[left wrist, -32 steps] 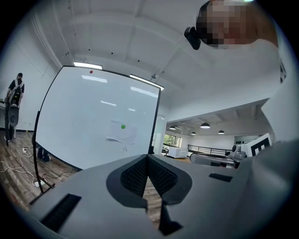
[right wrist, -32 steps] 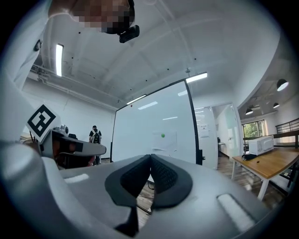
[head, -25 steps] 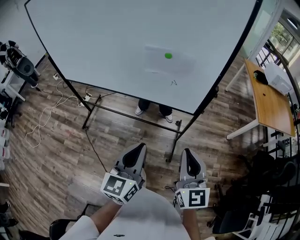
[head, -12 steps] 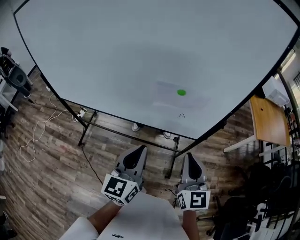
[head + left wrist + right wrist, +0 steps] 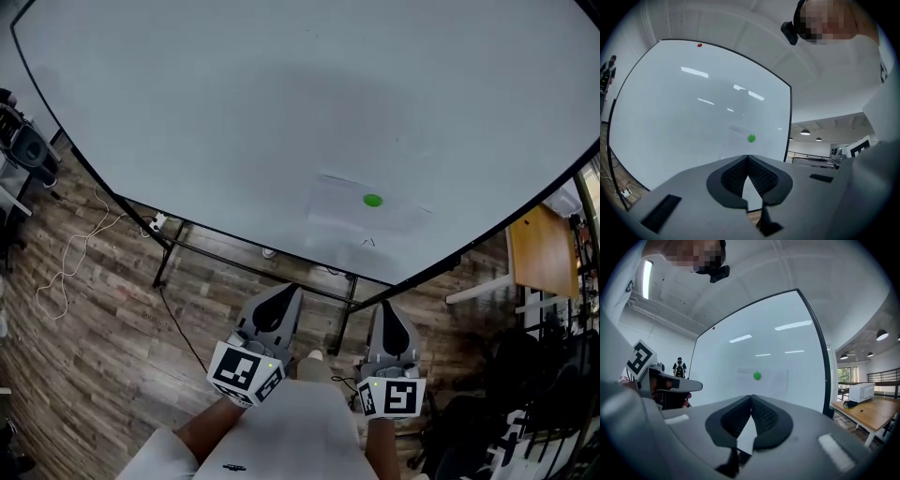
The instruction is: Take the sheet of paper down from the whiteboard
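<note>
**A:** Where is the sheet of paper (image 5: pixel 342 212)?

**B:** Flat on the whiteboard (image 5: pixel 234 112), near its bottom edge, under a green magnet (image 5: pixel 372 200).

**A:** And the grippers?

**B:** Both are short of the whiteboard. The left gripper (image 5: pixel 286 292) and right gripper (image 5: pixel 386 308) have their jaws pressed together on nothing. Bare floor (image 5: pixel 112 319) lies below the whiteboard, and a table (image 5: pixel 539 253) stands off its right end.

**A:** What has changed?

**B:** The whiteboard fills more of the head view than a second ago, and the paper sits nearer the grippers.
</note>
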Available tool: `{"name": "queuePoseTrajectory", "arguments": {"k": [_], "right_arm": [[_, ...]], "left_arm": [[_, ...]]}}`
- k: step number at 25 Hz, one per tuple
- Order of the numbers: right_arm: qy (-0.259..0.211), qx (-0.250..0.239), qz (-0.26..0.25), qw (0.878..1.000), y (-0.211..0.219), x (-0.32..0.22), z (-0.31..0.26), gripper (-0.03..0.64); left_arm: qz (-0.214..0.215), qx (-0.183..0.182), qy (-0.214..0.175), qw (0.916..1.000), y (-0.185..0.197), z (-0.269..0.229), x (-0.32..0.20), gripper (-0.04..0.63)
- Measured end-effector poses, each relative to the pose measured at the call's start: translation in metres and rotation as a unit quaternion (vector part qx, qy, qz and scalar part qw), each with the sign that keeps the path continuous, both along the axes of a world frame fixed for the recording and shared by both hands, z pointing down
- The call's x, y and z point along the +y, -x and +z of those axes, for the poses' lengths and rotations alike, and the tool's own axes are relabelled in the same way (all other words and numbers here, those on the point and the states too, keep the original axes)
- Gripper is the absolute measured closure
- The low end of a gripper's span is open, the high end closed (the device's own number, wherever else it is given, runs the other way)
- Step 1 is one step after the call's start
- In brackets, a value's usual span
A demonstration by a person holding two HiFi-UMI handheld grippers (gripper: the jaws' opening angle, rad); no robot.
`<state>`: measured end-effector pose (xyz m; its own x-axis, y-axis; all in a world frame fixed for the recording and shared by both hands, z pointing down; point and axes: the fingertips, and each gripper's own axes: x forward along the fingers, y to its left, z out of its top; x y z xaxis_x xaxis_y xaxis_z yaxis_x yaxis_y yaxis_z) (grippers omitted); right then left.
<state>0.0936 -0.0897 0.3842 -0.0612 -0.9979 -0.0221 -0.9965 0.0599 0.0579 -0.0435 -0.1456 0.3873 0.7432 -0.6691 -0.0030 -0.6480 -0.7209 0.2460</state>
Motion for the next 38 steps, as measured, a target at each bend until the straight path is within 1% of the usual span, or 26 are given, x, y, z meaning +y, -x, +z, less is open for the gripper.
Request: {"name": "queuePoseTrajectory", "arguments": {"k": [6,12,18,25,28,33,38], "right_arm": [[0.001,-0.012,-0.014,1.0,-0.013,-0.014,-0.001,0.618],[-0.006,-0.016,-0.023,1.0,-0.024,-0.029,-0.006,0.618],[-0.017,-0.014,-0.025,0.999,-0.053,-0.039,-0.013,0.618],[-0.029,-0.011,-0.031,0.999,-0.074,-0.059,-0.023,0.617],[-0.035,-0.01,-0.043,0.998,-0.082,-0.068,-0.029,0.58],[-0.037,-0.014,-0.07,0.997,-0.093,-0.086,-0.038,0.537],[-0.037,-0.001,-0.083,0.996,-0.097,-0.104,-0.045,0.534]], "left_arm": [[-0.014,-0.005,0.004,0.9999,-0.013,-0.005,-0.007,0.589],[-0.009,-0.011,0.001,0.9999,-0.032,-0.009,-0.019,0.589],[-0.001,-0.015,-0.006,0.9999,-0.07,-0.014,-0.03,0.589],[-0.002,-0.013,-0.01,0.9999,-0.088,-0.016,-0.046,0.589],[-0.004,-0.015,-0.013,0.9998,-0.094,-0.018,-0.05,0.589],[-0.012,-0.017,-0.014,0.9997,-0.098,-0.02,-0.053,0.589],[-0.022,-0.018,-0.013,0.9995,-0.096,-0.02,-0.06,0.589]]}}
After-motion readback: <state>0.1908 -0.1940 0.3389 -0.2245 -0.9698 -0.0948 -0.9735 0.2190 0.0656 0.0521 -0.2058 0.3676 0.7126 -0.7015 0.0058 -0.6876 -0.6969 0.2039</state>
